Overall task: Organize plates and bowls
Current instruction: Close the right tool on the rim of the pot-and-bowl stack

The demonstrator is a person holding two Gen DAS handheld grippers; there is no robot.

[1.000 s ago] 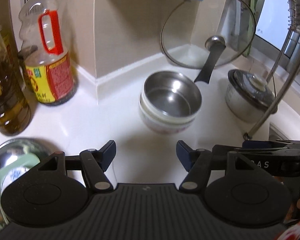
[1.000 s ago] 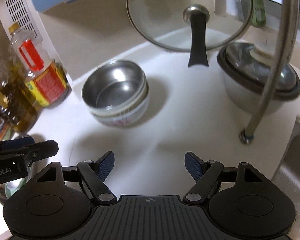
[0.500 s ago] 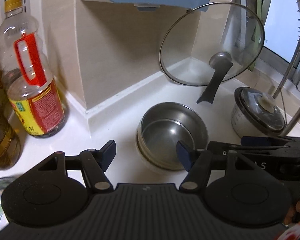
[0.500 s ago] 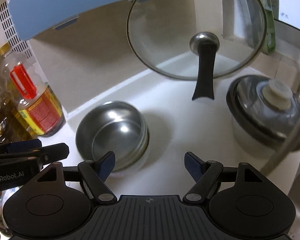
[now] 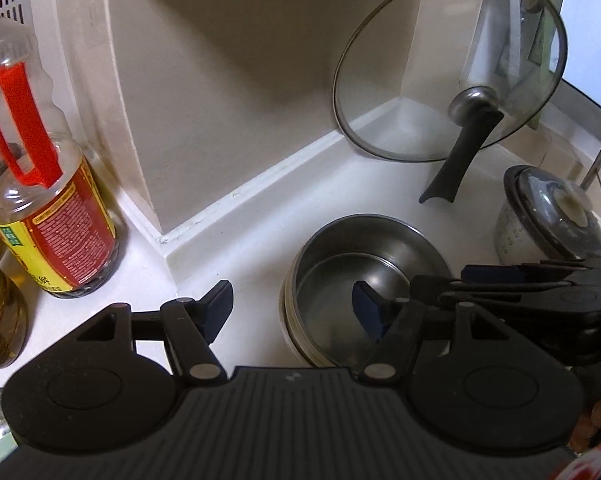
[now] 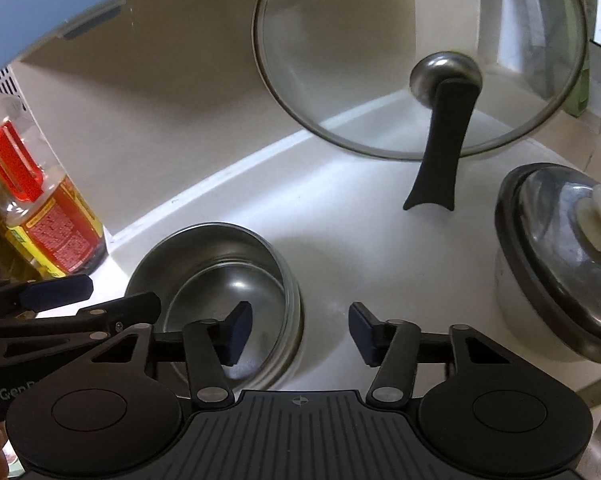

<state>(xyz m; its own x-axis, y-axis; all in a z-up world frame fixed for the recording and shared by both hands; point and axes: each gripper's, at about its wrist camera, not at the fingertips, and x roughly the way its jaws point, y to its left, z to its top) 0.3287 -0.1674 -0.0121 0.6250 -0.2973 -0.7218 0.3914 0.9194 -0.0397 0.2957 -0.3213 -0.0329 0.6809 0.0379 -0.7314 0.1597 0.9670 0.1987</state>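
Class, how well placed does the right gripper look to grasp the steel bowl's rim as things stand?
Probably yes. The right gripper is open and its fingers straddle the near right rim of the steel bowl, one inside and one outside. The left gripper crowds the other side but does not block that rim.

My left claw [image 5: 292, 306] is spread wide over the white worktop [image 5: 260, 236], its right finger above the steel bowl [image 5: 364, 276], which sits nested in a white bowl [image 5: 290, 336]. My right claw [image 5: 540, 280] reaches in beside it. A glass lid [image 5: 448, 64] leans in the corner, a lidded pot [image 5: 548, 216] is near the bowls, and an oil bottle [image 5: 44, 200] stands far left.
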